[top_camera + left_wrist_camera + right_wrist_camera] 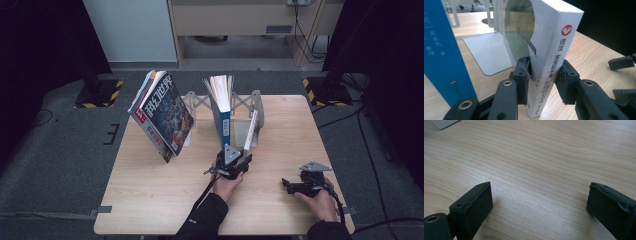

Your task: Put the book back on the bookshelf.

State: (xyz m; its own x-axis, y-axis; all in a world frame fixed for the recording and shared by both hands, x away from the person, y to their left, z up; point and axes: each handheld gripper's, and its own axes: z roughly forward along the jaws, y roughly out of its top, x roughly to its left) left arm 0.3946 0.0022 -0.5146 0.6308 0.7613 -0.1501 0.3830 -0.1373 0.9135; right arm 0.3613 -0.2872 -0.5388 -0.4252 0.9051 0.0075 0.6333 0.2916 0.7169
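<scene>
A white book (251, 131) stands tilted against the right end of a metal book rack (256, 100). My left gripper (234, 161) is at the book's lower front corner. In the left gripper view the white book (556, 37) shows its spine with red logo and black characters, and my left gripper (544, 72) has both pads against it, one on the cover, one on the spine's far edge. My right gripper (286, 185) rests low at the table's front right, and in its own view the right gripper (539, 197) is open over bare wood.
A blue book (223, 115) stands upright in the rack's middle, close left of the white one. A large illustrated magazine (165, 115) leans at the rack's left end. The grey bookend base plate (489, 52) lies flat between the books. Table edges run near both forearms.
</scene>
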